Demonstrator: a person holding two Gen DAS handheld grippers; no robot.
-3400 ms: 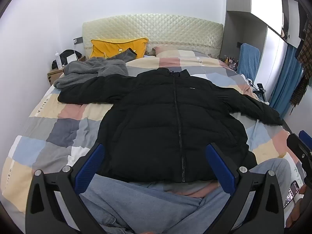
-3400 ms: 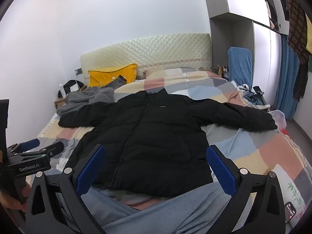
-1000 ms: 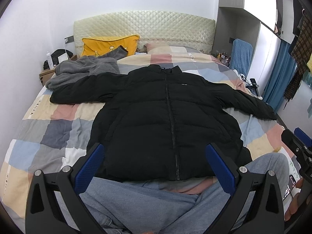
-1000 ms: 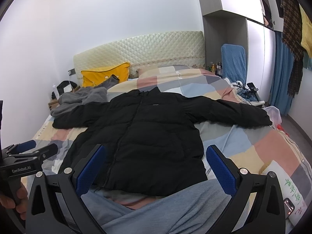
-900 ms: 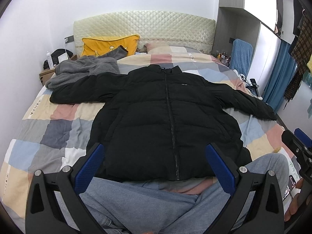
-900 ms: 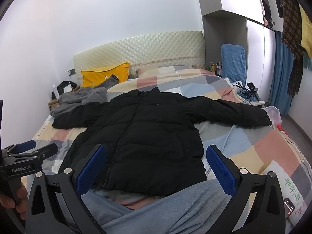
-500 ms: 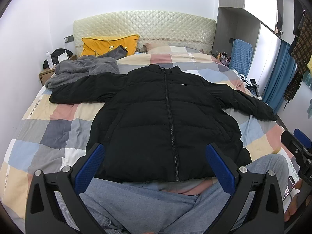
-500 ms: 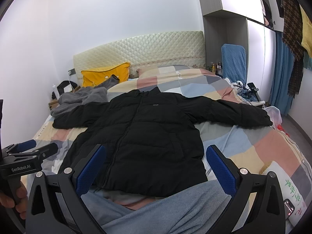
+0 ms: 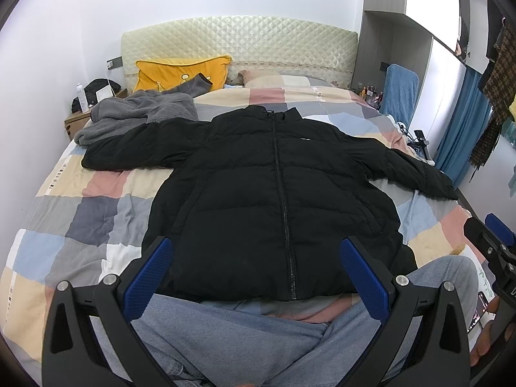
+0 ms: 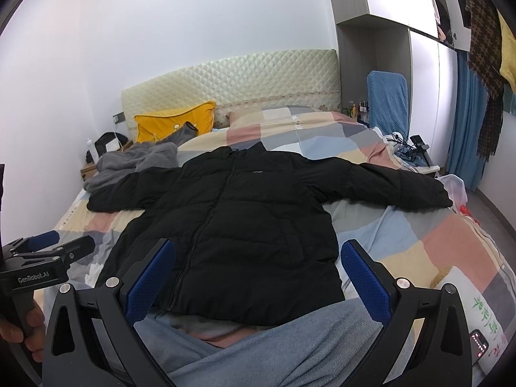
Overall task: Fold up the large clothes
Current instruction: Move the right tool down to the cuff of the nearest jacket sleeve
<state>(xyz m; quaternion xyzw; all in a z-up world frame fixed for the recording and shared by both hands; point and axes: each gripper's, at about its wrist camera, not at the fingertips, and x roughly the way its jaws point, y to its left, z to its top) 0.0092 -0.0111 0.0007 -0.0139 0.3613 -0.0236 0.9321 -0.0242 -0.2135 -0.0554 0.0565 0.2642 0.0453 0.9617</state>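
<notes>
My left gripper (image 9: 256,269) and right gripper (image 10: 258,269) gape wide, empty, short of the black jacket (image 9: 274,200) flat on the bed (image 9: 96,213).

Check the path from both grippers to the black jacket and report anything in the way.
Nothing visible blocks either one. The left gripper and right gripper, jaws open, hang over the person's grey-trousered legs, with the black jacket spread just ahead. The grey fleece lies by its far sleeve.
</notes>
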